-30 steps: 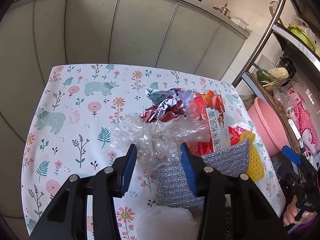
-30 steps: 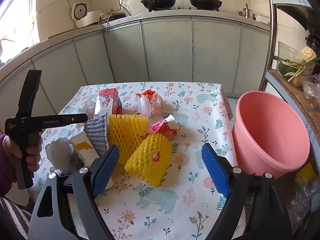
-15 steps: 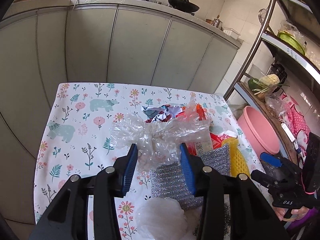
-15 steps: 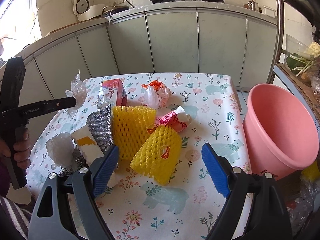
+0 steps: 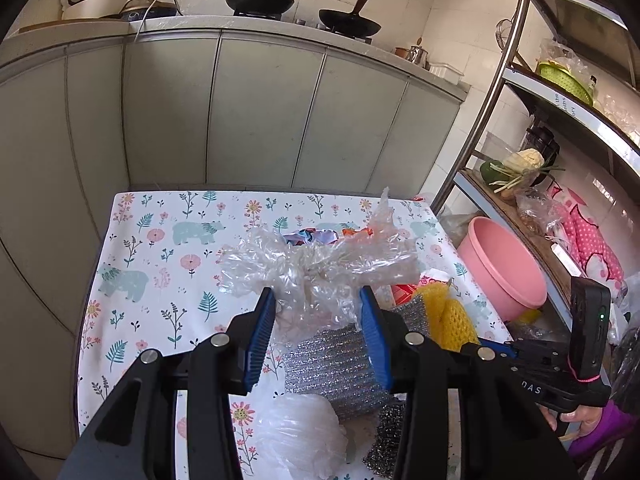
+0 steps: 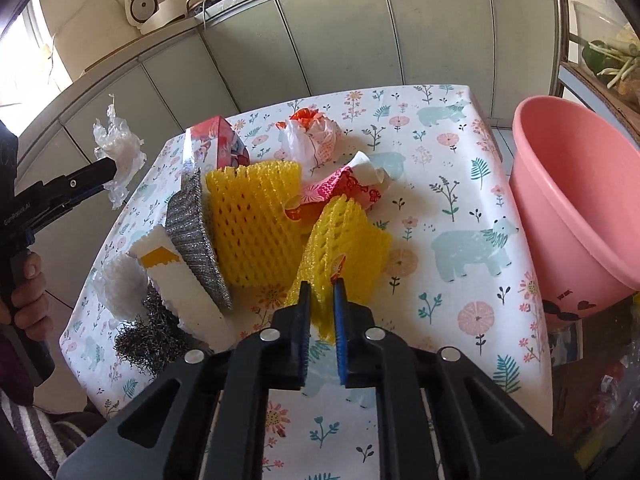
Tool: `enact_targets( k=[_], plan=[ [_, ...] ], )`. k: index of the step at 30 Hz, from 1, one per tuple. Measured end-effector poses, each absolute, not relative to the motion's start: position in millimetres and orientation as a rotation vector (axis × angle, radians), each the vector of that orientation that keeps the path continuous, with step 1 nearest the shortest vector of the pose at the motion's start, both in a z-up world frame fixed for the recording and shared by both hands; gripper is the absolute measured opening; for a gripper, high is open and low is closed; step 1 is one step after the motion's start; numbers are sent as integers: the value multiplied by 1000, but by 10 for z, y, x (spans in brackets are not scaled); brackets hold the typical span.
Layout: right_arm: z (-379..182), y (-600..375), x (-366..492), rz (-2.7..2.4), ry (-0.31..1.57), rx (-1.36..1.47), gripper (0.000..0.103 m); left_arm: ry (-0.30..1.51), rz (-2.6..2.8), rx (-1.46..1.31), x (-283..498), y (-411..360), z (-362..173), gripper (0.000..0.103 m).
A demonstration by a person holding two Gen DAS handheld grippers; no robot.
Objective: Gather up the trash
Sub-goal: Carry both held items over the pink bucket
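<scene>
A crumpled clear plastic wrap [image 5: 320,264] hangs above the floral table [image 5: 160,264], pinched between the blue pads of my left gripper [image 5: 316,300]. The right wrist view shows the same wrap [image 6: 118,148] dangling from that gripper's tip at the left. My right gripper [image 6: 322,286] points down at the trash pile; its jaws are closing and pinch the near edge of a yellow foam fruit net [image 6: 348,240] that lies on the table. A second yellow net [image 6: 252,216] lies just left of it.
A pink basin [image 6: 576,200] stands off the table's right edge. The pile holds a silver scouring pad [image 6: 192,232], a white sponge [image 6: 188,292], steel wool [image 6: 144,332], a red carton [image 6: 216,140] and crumpled wrappers [image 6: 316,136]. A metal shelf [image 5: 560,128] stands at the right.
My right gripper dropped toward the pile and its jaws went from wide open to closed on the yellow net. My left gripper rose with the clear plastic wrap.
</scene>
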State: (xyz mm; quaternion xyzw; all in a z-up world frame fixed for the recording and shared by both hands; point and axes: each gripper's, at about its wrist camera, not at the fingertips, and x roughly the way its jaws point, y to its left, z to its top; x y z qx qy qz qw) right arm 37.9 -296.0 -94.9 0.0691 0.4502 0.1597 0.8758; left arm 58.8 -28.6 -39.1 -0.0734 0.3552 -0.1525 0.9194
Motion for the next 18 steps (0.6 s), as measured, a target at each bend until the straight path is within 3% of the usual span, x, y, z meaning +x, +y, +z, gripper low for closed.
enact_targets(
  k=[18],
  plan=[
    [-441,-3490,173,264,727,213,10,644,-423,-76,572,-876,-3,42]
  ],
)
